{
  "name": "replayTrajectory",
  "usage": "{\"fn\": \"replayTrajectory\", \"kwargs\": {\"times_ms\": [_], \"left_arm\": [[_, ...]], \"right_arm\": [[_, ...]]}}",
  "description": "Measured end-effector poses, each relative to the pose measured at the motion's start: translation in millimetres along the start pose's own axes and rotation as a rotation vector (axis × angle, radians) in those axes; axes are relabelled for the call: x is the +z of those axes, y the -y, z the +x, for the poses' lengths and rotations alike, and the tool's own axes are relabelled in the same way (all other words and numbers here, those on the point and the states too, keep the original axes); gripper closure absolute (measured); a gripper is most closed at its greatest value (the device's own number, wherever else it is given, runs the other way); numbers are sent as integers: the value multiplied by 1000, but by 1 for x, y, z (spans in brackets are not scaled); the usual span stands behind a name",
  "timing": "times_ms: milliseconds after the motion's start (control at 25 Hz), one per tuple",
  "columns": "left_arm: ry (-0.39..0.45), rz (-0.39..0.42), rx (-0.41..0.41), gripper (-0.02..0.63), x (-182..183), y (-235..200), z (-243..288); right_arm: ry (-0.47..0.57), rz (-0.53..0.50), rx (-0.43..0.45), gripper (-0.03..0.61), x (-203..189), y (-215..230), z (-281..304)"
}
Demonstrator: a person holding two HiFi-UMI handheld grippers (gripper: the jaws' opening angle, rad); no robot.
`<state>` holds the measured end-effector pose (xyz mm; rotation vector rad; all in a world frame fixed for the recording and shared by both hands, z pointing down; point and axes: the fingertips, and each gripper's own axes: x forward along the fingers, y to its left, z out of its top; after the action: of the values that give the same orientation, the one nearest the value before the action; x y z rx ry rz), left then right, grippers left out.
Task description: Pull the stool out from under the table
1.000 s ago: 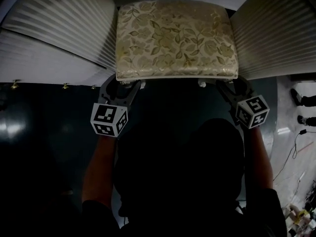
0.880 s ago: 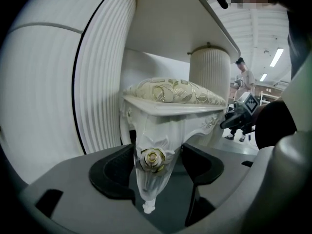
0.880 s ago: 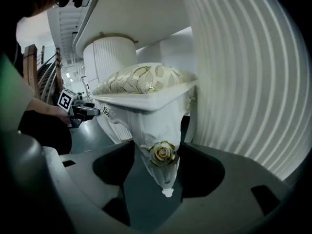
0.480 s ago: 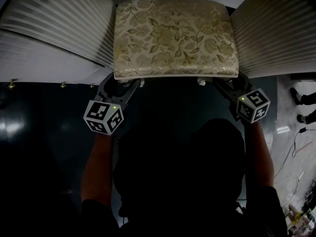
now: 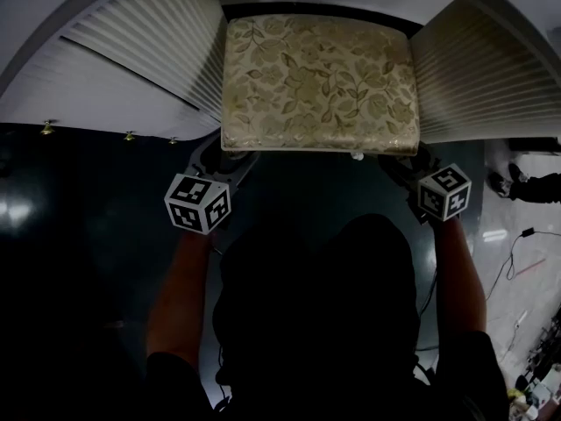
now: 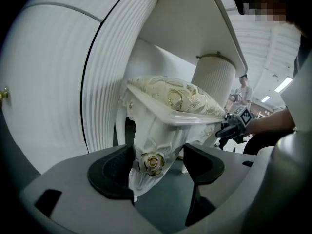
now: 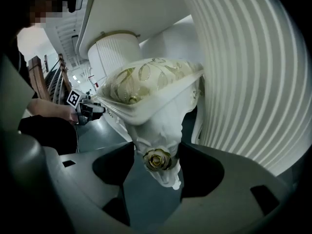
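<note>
- The stool (image 5: 317, 82) stands between the two ribbed white pedestals of the table (image 5: 131, 77). Its flowered cushion faces up, and most of the seat is in the gap under the tabletop.
- A second ago the front edge of the seat lay level with the pedestal fronts. It now reaches a little past them, over the dark floor (image 5: 88, 217).
- The left gripper (image 6: 157, 160) has its fingers (image 6: 112, 172) set wide around the left front leg (image 6: 151, 140). They sit at the carved gold rose (image 6: 152, 163), with one finger flat against the leg and the other close against its upper flare.
- The right gripper (image 7: 153, 162) has its fingers spread just as wide. Both pads press on the right front leg (image 7: 161, 130) at its own rose.
- The left marker cube (image 5: 198, 203) has rolled since half a second ago and now shows a different face on top. The right cube (image 5: 444, 191) has barely changed.
- Both forearms reach forward from the bottom of the head view, as before.
</note>
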<state>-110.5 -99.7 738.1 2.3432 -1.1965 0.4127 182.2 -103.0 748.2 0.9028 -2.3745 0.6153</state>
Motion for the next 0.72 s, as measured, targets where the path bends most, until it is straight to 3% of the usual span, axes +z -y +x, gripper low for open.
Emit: {"fn": "replayTrajectory", "kwargs": {"times_ms": [200, 400, 520, 720], "left_arm": [[-103, -5, -9, 293, 0, 2, -3], [-104, -46, 47, 295, 0, 3, -9], [-139, -52, 83, 296, -1, 2, -8], [-223, -55, 72, 306, -1, 2, -6]], "right_arm": [[-61, 3, -17, 330, 4, 0, 0], [-8, 63, -77, 321, 8, 2, 0], [-19, 75, -62, 321, 6, 2, 0], [-109, 57, -31, 320, 7, 3, 1]]}}
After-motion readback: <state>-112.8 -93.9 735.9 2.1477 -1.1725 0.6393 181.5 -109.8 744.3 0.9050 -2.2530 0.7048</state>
